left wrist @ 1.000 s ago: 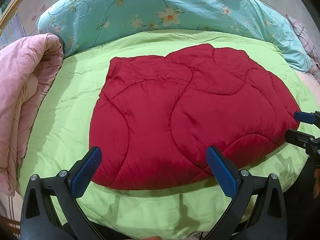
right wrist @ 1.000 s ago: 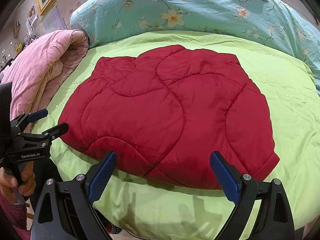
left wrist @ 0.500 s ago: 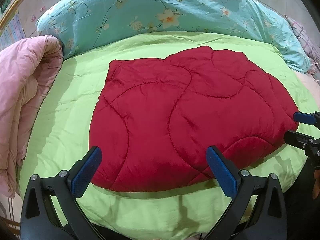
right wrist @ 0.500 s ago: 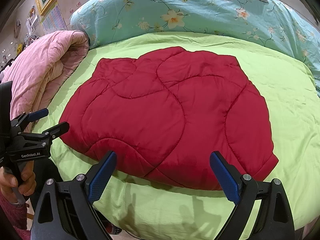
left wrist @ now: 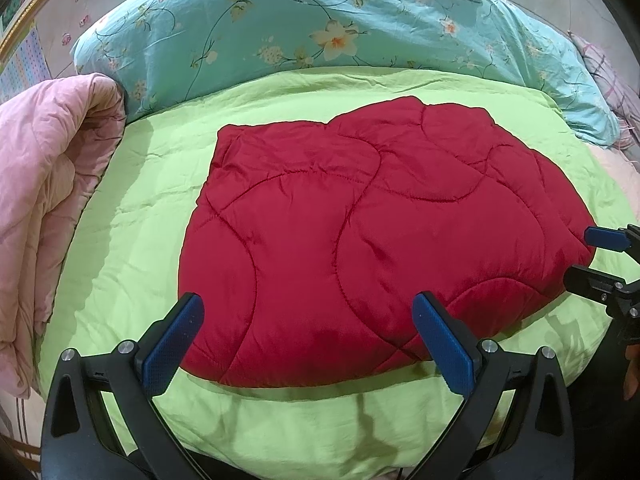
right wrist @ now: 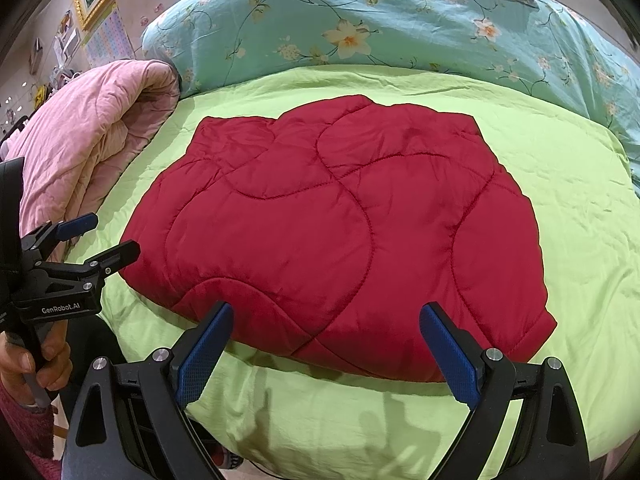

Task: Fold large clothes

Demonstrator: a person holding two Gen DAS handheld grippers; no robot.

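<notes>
Both grippers hover side by side at the bed's near edge, the left gripper (left wrist: 306, 334) and right gripper (right wrist: 326, 338) each spread wide, gripping nothing. The folded red quilted garment (left wrist: 360, 248) lies flat on the lime-green bedspread (left wrist: 132, 240), long axis running crosswise, puffy with curved stitching.

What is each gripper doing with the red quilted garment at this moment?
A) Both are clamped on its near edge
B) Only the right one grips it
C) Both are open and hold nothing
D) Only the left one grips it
C: the left gripper and right gripper both have their blue-padded fingers spread wide, while the red quilted garment lies flat on the lime-green bedsheet, ungripped.
</notes>
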